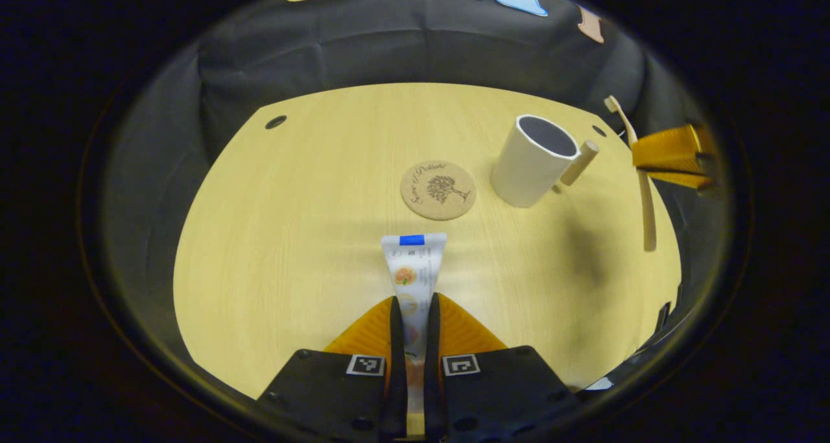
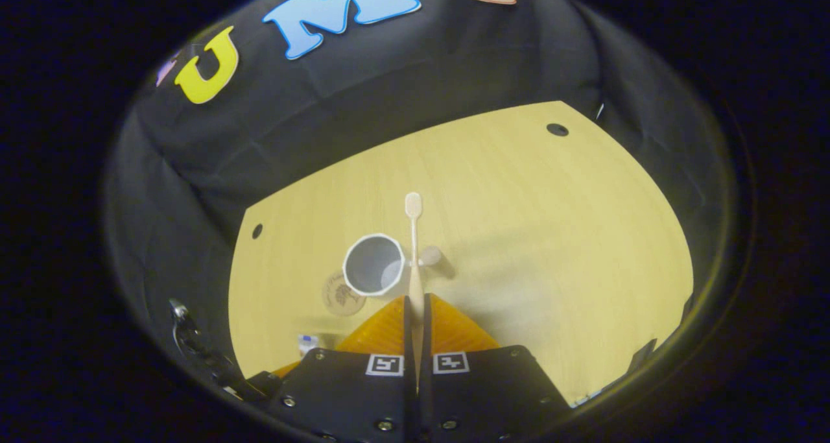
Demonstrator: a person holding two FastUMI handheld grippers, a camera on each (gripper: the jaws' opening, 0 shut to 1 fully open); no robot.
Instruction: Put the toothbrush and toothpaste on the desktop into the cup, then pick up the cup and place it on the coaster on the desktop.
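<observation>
L gripper (image 1: 415, 310) clamps toothpaste (image 1: 414, 268) — R gripper (image 2: 415, 310) clamps toothbrush (image 2: 414, 235).

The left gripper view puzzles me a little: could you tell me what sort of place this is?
Probably a staged recording booth, not a real bathroom: a pale wooden desktop backed by black cloth, set with a white cup, cork coaster, toothpaste and toothbrush.

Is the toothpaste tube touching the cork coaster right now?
Apart. In the left gripper view, bare desktop shows between the flat end of the toothpaste tube, held in the left gripper, and the coaster.
</observation>
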